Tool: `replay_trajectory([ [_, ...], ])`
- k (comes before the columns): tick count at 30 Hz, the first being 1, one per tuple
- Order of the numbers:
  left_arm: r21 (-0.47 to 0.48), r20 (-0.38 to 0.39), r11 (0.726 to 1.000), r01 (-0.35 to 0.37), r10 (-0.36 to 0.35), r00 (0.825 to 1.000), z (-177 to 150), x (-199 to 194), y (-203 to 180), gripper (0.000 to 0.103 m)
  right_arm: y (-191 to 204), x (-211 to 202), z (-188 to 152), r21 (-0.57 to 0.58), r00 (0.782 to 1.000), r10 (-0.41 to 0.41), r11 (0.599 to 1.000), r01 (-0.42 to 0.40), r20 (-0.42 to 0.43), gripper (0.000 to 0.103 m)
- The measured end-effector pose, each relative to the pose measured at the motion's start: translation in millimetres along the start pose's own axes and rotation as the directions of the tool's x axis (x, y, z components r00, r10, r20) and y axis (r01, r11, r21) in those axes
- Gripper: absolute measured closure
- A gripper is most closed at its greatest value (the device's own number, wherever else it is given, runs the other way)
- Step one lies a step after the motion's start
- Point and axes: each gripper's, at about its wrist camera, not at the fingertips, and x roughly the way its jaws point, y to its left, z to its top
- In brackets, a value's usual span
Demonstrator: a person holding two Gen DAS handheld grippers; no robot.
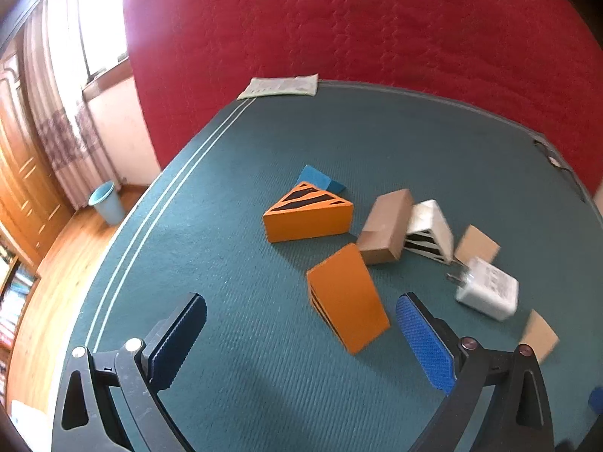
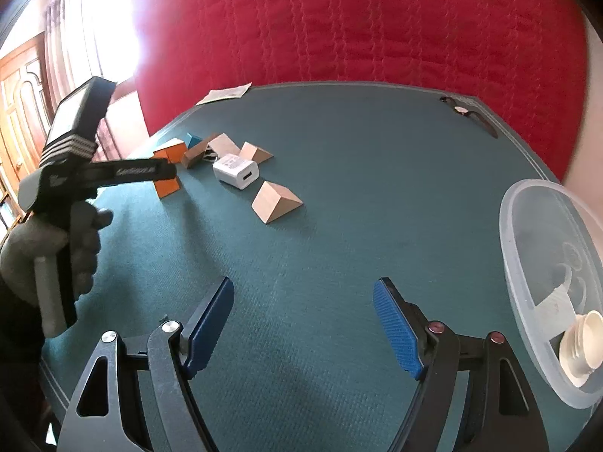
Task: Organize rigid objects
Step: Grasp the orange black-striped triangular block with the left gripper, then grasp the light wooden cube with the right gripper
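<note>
Your left tool [image 1: 301, 333] is released, nothing between its pads; the plain orange wedge [image 1: 348, 297] lies just ahead, right of centre frame, closer to the right pad. Your right tool [image 2: 303, 326] is also released over bare table [image 2: 339, 233]; the white charger [image 2: 236, 173] sits well ahead, upper left, and the clear tub [image 2: 520, 263] is at the right edge.

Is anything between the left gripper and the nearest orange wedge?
Nothing visible. The left gripper stands open over bare green table cloth, and the nearest orange wedge lies just ahead of its right pad. The white charger sits off to the right, out of the way.
</note>
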Motion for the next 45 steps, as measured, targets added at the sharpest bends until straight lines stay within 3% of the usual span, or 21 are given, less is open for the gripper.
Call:
replay_trajectory([
  [2, -0.022, -0.023, 1.000, 0.000, -0.001, 1.000, 3.0, 7.8, 0.0, 0.004, -0.6, 2.2, 0.9, 0.006, 1.000, 0.002, 1.000, -0.002, -0.008, 0.026],
  [4, -0.029, -0.042, 1.000, 0.011, -0.013, 0.999, 4.2, 13.7, 0.4, 0.022, -0.8, 4.0, 2.1, 0.011, 1.000, 0.003, 1.000, -0.003, -0.013, 0.026],
  [10, -0.029, -0.045, 0.998, 0.061, -0.062, 0.997, 2.4, 10.7, -0.5, 0.057, 3.1, 12.0, 8.0, 0.011, 0.999, 0.022, 1.000, -0.022, -0.044, 0.026],
  [21, -0.023, -0.009, 0.987, 0.157, -0.157, 0.988, -10.4, -9.9, 17.9, 0.059, 9.5, 40.2, 27.2, 0.052, 0.993, 0.066, 0.997, -0.062, -0.096, 0.026],
  [32, 0.004, 0.020, 0.975, 0.222, -0.222, 0.975, -14.4, -25.6, 21.5, 0.059, 25.1, 73.5, 61.2, 0.055, 0.992, 0.060, 0.997, -0.055, -0.108, 0.040],
  [38, 0.007, 0.009, 0.973, 0.230, -0.230, 0.973, -15.2, -22.7, 20.2, 0.059, 35.0, 84.1, 68.1, 0.033, 0.997, 0.015, 0.999, -0.012, -0.077, 0.042],
  [40, 0.011, 0.005, 0.973, 0.232, -0.232, 0.973, -16.5, -22.3, 19.1, 0.059, 37.5, 86.8, 70.4, 0.018, 0.997, -0.001, 1.000, 0.003, -0.077, 0.049],
  [43, 0.018, 0.004, 0.972, 0.235, -0.235, 0.972, -18.5, -23.3, 16.7, 0.059, 45.4, 93.4, 73.6, -0.050, 0.992, -0.093, 0.995, 0.089, -0.080, 0.061],
  [45, 0.021, 0.005, 0.972, 0.236, -0.236, 0.972, -18.9, -24.2, 15.3, 0.059, 46.1, 95.3, 75.1, -0.064, 0.991, -0.105, 0.993, 0.100, -0.079, 0.063],
])
